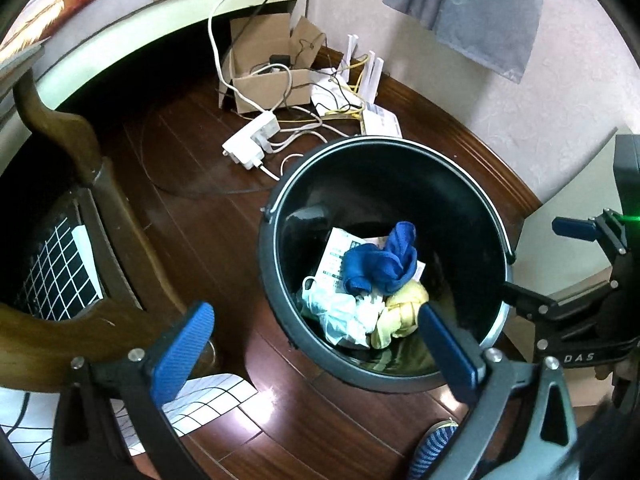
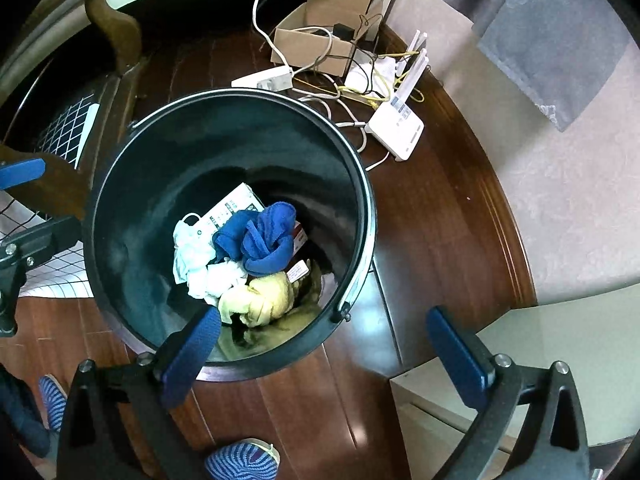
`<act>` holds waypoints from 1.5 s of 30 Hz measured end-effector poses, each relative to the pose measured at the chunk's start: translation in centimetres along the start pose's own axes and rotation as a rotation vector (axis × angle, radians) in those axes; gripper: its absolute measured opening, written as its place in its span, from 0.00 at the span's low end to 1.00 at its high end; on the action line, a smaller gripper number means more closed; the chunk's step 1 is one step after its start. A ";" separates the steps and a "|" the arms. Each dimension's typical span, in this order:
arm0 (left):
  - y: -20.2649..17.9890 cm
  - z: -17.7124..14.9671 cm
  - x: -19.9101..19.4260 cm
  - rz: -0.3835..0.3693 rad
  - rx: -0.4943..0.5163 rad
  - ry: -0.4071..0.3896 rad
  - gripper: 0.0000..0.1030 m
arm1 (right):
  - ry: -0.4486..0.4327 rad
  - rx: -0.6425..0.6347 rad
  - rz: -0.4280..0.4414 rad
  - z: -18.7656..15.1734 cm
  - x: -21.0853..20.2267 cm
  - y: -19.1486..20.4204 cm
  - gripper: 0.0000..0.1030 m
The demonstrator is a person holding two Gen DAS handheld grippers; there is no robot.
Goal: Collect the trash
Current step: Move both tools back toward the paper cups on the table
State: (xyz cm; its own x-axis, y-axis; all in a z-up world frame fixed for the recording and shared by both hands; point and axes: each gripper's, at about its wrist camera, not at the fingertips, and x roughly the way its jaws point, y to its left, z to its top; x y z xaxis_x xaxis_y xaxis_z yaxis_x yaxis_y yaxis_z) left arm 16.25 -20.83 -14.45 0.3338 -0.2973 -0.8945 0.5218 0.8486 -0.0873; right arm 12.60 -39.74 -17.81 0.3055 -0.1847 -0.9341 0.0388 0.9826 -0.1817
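A black round bin (image 1: 280,184) (image 2: 366,184) stands on the dark wooden floor. Inside lie a blue cloth (image 1: 380,260) (image 2: 260,240), a crumpled yellow piece (image 1: 400,312) (image 2: 264,296), white tissue with a mask (image 1: 340,316) (image 2: 196,256) and a printed paper pack (image 1: 336,252) (image 2: 232,208). My left gripper (image 1: 316,344) hangs open over the bin's near rim, nothing between its blue pads. My right gripper (image 2: 324,354) is open and empty too, above the rim's near side. Each gripper shows at the edge of the other's view: the right gripper (image 1: 546,264), the left gripper (image 2: 34,204).
Behind the bin lie a white power strip (image 1: 250,142), a router (image 2: 396,128), tangled cables and an open cardboard box (image 1: 272,80). A carved wooden furniture piece (image 1: 80,152) stands left, a pale cabinet (image 2: 520,344) right. A striped slipper (image 2: 244,462) is near me.
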 end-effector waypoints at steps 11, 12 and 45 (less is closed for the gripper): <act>-0.3 -0.7 -1.4 0.023 0.017 -0.014 0.99 | 0.000 -0.004 0.001 -0.5 -0.8 0.1 1.00; -0.3 -0.8 -1.7 0.027 0.017 -0.016 0.99 | -0.004 -0.007 0.001 -0.6 -1.0 0.3 1.00; 6.9 -3.9 -17.9 0.146 -0.115 -0.317 0.99 | -0.393 -0.140 0.070 1.4 -15.7 8.8 1.00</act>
State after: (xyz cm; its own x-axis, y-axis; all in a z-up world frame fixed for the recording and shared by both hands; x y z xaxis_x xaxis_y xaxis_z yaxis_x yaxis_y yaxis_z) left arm 10.80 -7.95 -0.77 0.6343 -0.2745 -0.7227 0.3649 0.9304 -0.0331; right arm 9.44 -28.19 -4.33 0.6438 -0.0700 -0.7620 -0.1158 0.9754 -0.1874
